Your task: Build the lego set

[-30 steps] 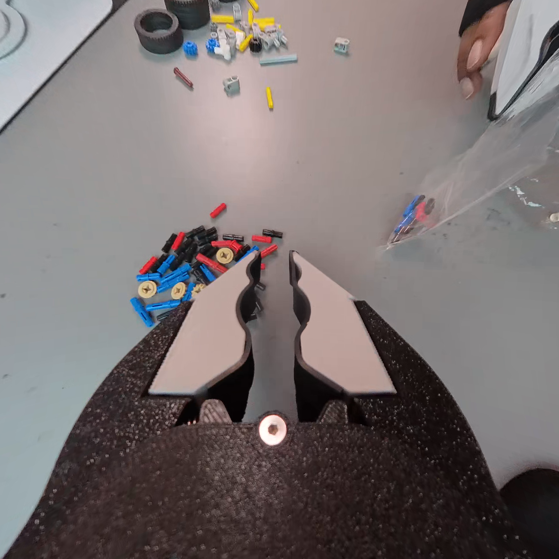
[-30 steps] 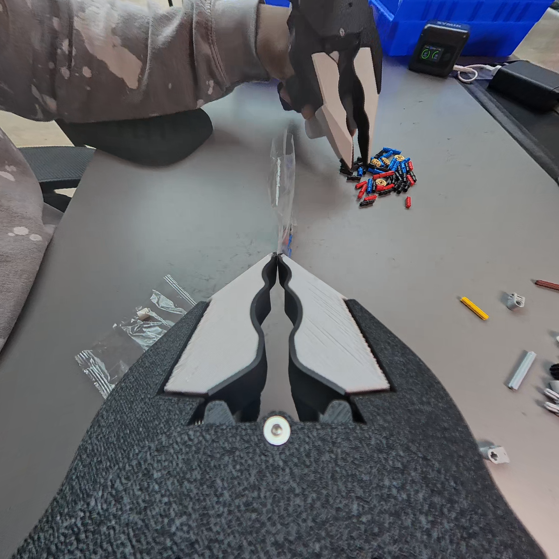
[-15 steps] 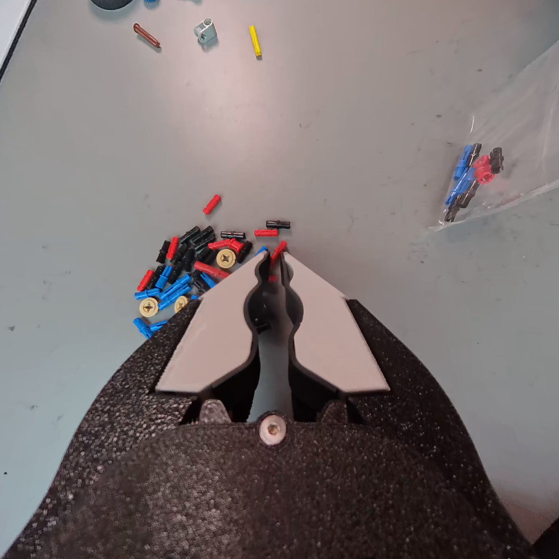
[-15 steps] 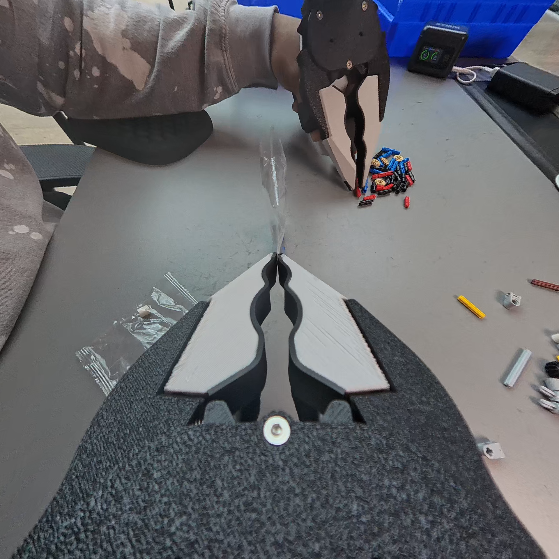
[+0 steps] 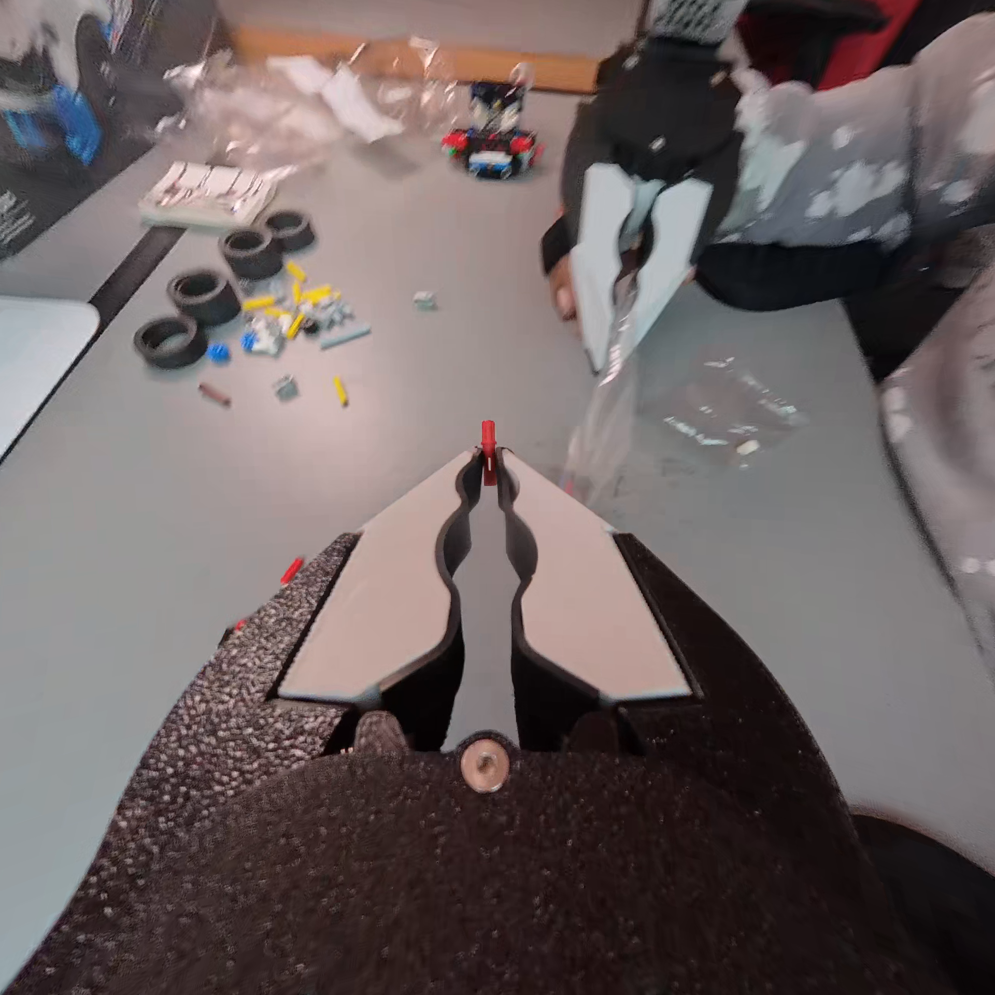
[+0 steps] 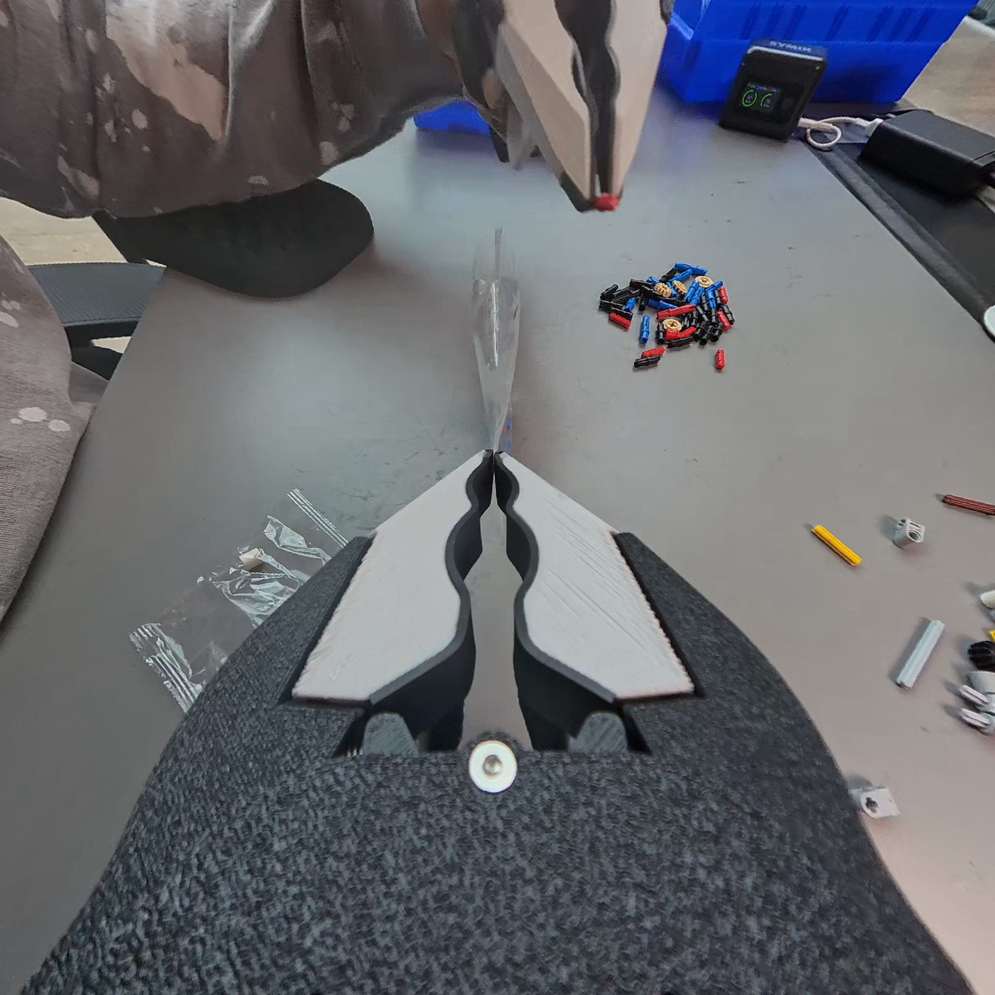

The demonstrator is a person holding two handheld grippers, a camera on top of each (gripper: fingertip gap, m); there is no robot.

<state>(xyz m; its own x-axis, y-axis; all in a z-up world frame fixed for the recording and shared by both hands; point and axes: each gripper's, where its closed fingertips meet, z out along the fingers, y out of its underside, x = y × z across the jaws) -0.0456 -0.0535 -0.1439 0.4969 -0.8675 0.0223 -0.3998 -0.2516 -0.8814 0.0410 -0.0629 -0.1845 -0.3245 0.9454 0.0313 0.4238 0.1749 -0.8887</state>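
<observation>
My left gripper (image 5: 488, 455) is shut on a small red pin (image 5: 488, 446) and holds it raised above the grey table; the pin's end sticks out past the tips. The same gripper (image 6: 597, 199) and red pin (image 6: 605, 201) show at the top of the right wrist view. My right gripper (image 6: 493, 455) is shut on the corner of a clear plastic bag (image 6: 494, 328) that stands up from its tips; it also shows in the left wrist view (image 5: 619, 344). A heap of blue, red and black pins (image 6: 670, 309) lies on the table to the right.
A partly built model (image 5: 491, 148) stands at the far table edge. Black tyres (image 5: 204, 293) and a cluster of yellow and grey parts (image 5: 293, 317) lie left. An empty clear bag (image 6: 226, 592) lies at the left. A blue bin (image 6: 807, 37) and a small screen device (image 6: 770, 91) stand behind.
My left gripper closed on a red pin at the heap's edge, then lifted it up and tilted toward the far table. My right gripper has held the bag still.
</observation>
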